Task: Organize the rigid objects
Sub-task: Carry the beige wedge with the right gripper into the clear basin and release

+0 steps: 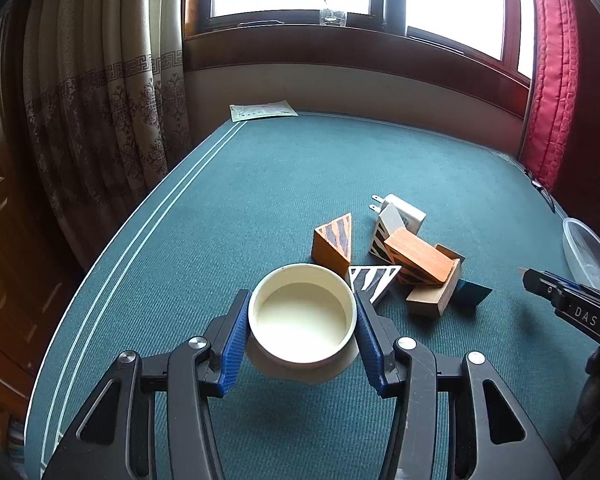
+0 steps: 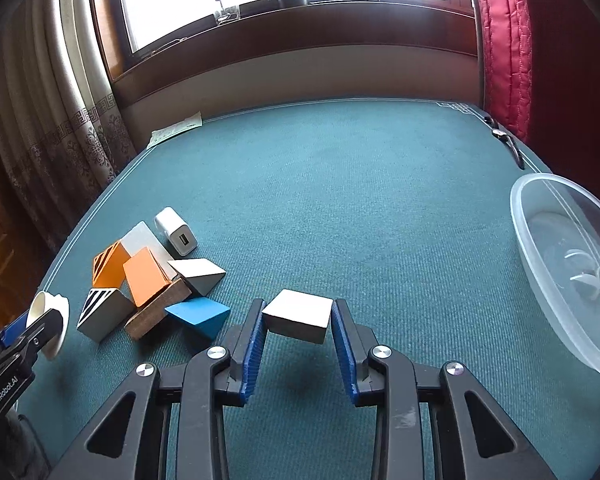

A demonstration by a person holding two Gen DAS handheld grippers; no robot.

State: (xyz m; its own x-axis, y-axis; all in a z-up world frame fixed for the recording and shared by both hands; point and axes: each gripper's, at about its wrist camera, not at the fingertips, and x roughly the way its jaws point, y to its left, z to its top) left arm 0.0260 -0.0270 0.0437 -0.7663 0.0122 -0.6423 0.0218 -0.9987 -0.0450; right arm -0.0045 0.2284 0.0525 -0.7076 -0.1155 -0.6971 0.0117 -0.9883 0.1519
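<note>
My left gripper (image 1: 302, 312) is shut on a cream round cup (image 1: 302, 320) and holds it above the green table, just left of the block pile. It also shows in the right wrist view (image 2: 46, 320). My right gripper (image 2: 298, 320) is shut on a white-topped block (image 2: 298, 316), lifted a little above the cloth. The pile holds an orange striped wedge (image 1: 334, 244), a zebra-striped wedge (image 1: 372, 280), an orange block (image 1: 418, 260), a brown block (image 1: 432, 300), a blue wedge (image 2: 198, 316) and a white charger (image 2: 176, 232).
A clear plastic bowl (image 2: 564, 272) stands at the table's right edge. A paper sheet (image 1: 262, 110) lies at the far left corner. Glasses (image 2: 508, 144) lie at the far right edge. Curtains hang left, a red cushion (image 2: 508, 48) right.
</note>
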